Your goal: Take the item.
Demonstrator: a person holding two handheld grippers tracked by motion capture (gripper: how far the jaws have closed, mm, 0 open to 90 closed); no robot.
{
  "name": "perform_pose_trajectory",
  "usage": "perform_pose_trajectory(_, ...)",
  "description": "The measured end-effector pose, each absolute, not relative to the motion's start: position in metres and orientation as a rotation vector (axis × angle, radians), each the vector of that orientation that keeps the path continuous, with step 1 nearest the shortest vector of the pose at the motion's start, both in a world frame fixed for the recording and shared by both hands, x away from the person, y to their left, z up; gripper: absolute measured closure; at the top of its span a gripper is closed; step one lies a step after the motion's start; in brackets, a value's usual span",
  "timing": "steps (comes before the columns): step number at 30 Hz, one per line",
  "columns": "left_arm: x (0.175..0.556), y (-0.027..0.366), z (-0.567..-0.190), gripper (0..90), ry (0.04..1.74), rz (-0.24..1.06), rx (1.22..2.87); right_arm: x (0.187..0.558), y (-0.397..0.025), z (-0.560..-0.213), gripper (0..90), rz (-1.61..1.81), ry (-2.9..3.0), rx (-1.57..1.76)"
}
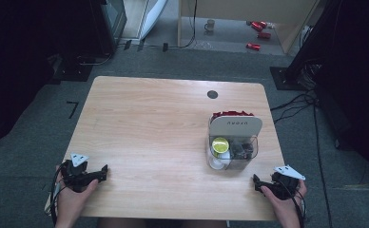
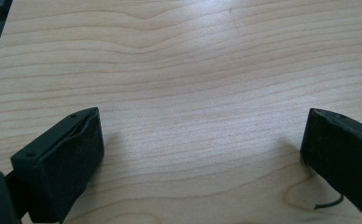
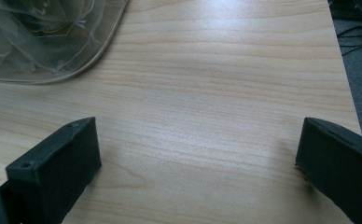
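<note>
Grippers rest at the near corners of the wooden tabletop, each held in a hand. The left gripper has its jaws spread wide over bare wood, nothing between them. The right gripper is likewise spread and empty. A clear plastic container with a white lid stands just ahead and left of the right gripper, holding a yellow-green round item and dark bits.
</note>
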State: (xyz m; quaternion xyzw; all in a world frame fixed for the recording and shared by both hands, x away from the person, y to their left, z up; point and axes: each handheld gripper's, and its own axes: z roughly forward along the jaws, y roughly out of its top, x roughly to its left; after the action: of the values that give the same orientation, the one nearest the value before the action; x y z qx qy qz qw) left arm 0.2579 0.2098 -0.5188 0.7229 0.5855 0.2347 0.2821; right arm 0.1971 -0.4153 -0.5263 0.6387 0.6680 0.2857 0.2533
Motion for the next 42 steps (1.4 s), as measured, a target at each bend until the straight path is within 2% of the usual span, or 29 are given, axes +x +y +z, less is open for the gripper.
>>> perform_pose_trajectory(6, 0.258, 0.21, -0.519, 0.0, 1.568, 0.629, 1.936, 0.204, -0.411, -0.514, 3.8, 0.718, 1.829, 1.741)
perform_pose_trajectory(11, 0.26, 0.209, -0.519, 0.0, 1.558, 0.626, 1.943, 0.206, -0.41, -0.488, 7.5, 0.804, 1.748, 1.718)
perform_pose_trajectory(14, 0.261, 0.207, -0.519, 0.0, 1.547, 0.621, 1.95, 0.206, -0.411, -0.47, 12.9, 0.869, 1.691, 1.711)
perform_pose_trajectory(27, 0.263, 0.207, -0.519, 0.0, 1.561, 0.628, 1.941, 0.232, -0.383, -0.404, 17.9, 1.149, 1.679, 1.529)
perform_pose_trajectory(37, 0.263, 0.207, -0.519, 0.0, 1.561, 0.628, 1.941, 0.253, -0.372, -0.41, 17.9, 1.281, 1.671, 1.489)
perform_pose_trajectory(42, 0.263, 0.207, -0.519, 0.0, 1.561, 0.628, 1.941, 0.263, -0.371, -0.417, 12.9, 1.336, 1.708, 1.468)
